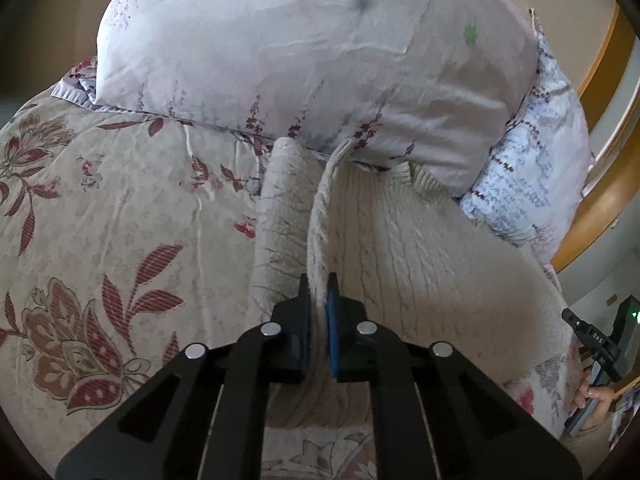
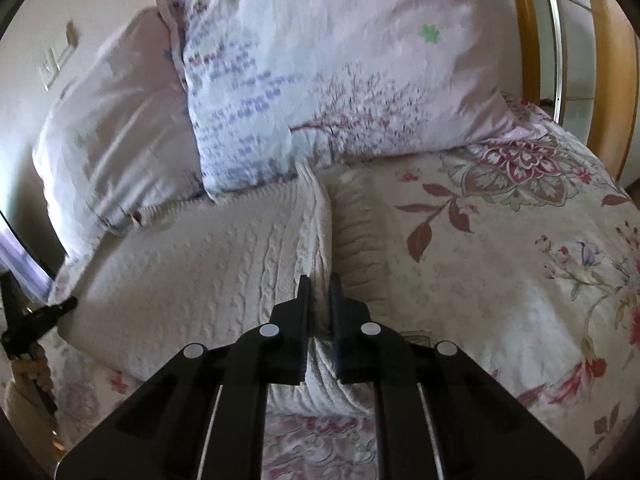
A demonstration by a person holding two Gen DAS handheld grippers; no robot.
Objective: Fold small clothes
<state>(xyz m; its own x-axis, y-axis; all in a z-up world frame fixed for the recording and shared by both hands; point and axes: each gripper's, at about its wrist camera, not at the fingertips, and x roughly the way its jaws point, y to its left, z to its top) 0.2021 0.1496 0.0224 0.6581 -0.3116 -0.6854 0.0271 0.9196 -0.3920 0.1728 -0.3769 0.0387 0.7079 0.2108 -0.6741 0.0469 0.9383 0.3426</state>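
- Left wrist view: the left gripper is nearly closed, its two fingers pinching a raised edge of the cream cable-knit sweater.
- The pinched edge runs as a thin ridge from between the fingers up toward the pillow.
- To the left of the ridge a folded flap of the sweater stands on the quilt; to the right the body of the sweater spreads flat, reaching under the pillow's lower edge.
- A second, blue-patterned pillow lies at the right, beside a wooden headboard.
- At the far right edge the right gripper shows, with the person's hand below it.
- Right wrist view: the right gripper is closed to a narrow gap, and a fold of the sweater sits in that gap, bunching out beneath the fingers.
- From the grip a crease runs up toward the pillows; the sweater's broad body lies left of the crease, and a narrower ribbed strip lies right of it on the quilt.
- The blue-patterned pillow rests over the sweater's top edge, and the plain pillow lies to its left.
- The left gripper shows at the left edge, just beside the sweater's side; its grip cannot be told from this view.
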